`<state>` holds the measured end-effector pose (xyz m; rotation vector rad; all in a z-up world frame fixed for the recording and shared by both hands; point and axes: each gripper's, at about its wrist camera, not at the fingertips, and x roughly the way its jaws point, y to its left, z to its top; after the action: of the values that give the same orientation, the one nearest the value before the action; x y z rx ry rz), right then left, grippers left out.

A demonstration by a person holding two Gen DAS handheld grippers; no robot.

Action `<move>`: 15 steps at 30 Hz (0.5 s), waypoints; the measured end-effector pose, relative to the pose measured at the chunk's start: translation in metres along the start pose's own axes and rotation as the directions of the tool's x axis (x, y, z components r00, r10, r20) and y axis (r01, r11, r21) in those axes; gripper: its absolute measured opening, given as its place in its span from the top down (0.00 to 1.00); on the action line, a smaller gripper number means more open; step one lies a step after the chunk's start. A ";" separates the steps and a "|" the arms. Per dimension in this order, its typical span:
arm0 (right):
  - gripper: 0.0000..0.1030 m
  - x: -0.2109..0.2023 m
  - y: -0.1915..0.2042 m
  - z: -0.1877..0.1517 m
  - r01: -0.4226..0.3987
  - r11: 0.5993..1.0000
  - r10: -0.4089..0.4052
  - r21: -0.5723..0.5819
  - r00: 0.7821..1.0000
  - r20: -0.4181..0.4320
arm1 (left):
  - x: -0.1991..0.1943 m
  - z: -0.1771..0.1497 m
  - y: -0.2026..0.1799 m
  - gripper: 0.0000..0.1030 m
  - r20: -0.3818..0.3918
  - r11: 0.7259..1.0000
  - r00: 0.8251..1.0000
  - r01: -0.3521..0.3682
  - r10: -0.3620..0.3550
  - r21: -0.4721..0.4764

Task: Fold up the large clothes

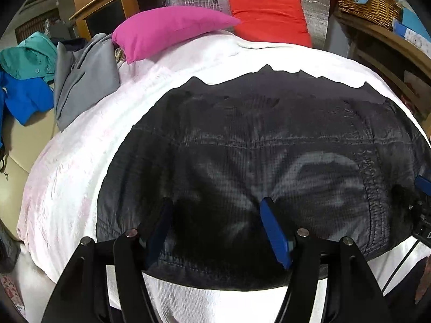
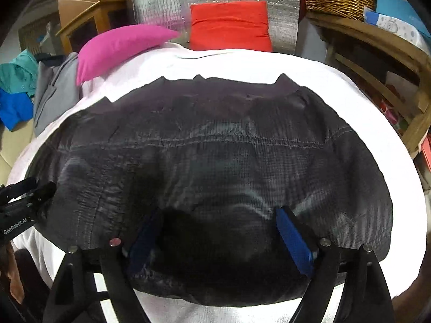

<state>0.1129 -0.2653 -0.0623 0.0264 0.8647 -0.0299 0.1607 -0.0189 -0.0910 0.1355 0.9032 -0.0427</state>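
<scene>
Dark jacket (image 1: 256, 148) lying on the white bed (image 1: 67, 175).
Left gripper (image 1: 218, 228) and right gripper (image 2: 221, 234) are hovering spread over it, seemingly pinching nothing.

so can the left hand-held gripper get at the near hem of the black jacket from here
Probably yes: the left hand-held gripper hangs open right over the black jacket's near hem, with nothing between them.

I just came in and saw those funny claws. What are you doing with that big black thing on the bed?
A person is folding a big dark jacket spread on the white bed cover. Each hand carries a hand-held gripper. The left hand-held gripper and the right hand-held gripper both sit over the jacket's near edge with their jaws open, so nothing is pinched right now. More clothes wait in a pile beside the pink pillow.
</scene>
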 end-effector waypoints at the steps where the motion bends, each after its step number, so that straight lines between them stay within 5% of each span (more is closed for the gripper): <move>1: 0.14 -0.004 0.000 0.001 -0.006 1.000 0.006 0.007 1.000 0.007 | -0.003 0.000 0.000 0.34 0.007 1.000 1.000 0.006 -0.006 -0.002; 4: 0.14 -0.016 0.002 0.003 -0.012 1.000 0.012 0.009 0.999 0.050 | -0.008 0.000 -0.001 0.34 0.017 1.000 1.000 0.011 -0.011 -0.001; 10: 0.12 0.002 -0.003 0.000 -0.002 1.000 0.002 0.026 1.000 -0.010 | -0.003 -0.002 -0.001 0.34 -0.014 1.000 1.000 0.015 -0.015 0.013; 15: 0.12 -0.045 0.002 -0.002 -0.044 0.997 0.040 0.059 0.997 0.066 | -0.043 -0.002 0.004 0.34 0.075 0.997 0.994 0.078 -0.077 -0.016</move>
<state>0.0825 -0.2621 -0.0293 0.0993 0.7983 -0.0177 0.1326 -0.0158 -0.0579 0.0810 0.8345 -0.1106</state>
